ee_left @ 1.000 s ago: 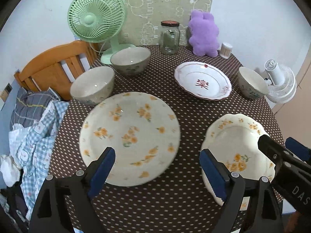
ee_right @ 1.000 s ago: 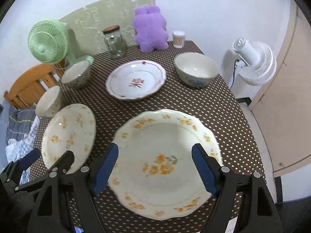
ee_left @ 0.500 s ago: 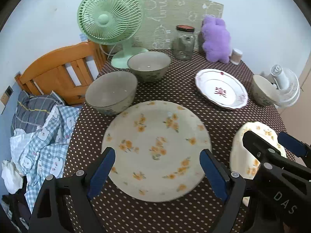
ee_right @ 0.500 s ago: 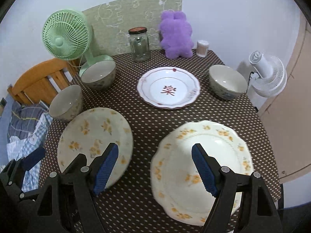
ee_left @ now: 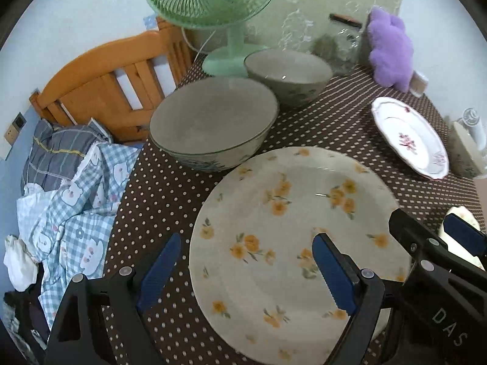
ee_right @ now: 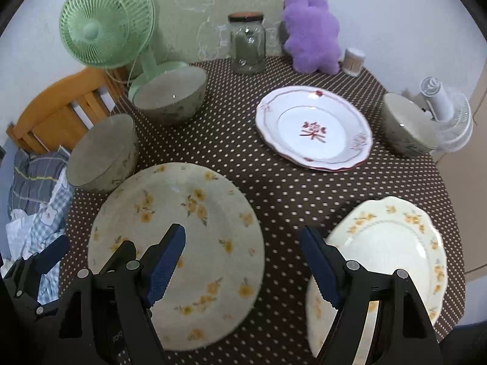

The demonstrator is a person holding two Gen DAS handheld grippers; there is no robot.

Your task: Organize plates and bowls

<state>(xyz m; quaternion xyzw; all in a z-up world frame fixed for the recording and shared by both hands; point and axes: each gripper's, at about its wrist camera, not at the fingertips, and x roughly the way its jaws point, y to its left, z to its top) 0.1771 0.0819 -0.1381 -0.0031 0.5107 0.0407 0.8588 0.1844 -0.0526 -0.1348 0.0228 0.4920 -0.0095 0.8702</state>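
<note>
A round plate with yellow flowers [ee_left: 292,213] lies on the dotted brown tablecloth [ee_left: 170,200]. My left gripper [ee_left: 245,270] hovers open over its left rim, nothing between the pads. My right gripper [ee_right: 243,261] is open too, over the gap between that round plate [ee_right: 182,213] and a scalloped yellow-flower plate [ee_right: 392,243] at the right. A white plate with red pattern [ee_right: 313,127] sits farther back. Two grey-green bowls [ee_right: 103,152] [ee_right: 170,97] stand at the left and a third bowl [ee_right: 404,124] at the right. Both tools are side by side, the left one [ee_right: 45,258] showing in the right wrist view.
Along the back stand a green fan [ee_right: 103,21], a glass jar [ee_right: 246,45], a purple plush toy [ee_right: 313,33] and a small container [ee_right: 353,60]. A white fan [ee_right: 447,115] is off the right edge. A wooden chair [ee_left: 106,82] with piled clothes [ee_left: 70,188] is at the left.
Both grippers moved left and lower. The round flower plate now fills the left view; the scalloped plate slid from between the right gripper's fingers to their right. Jaw widths unchanged.
</note>
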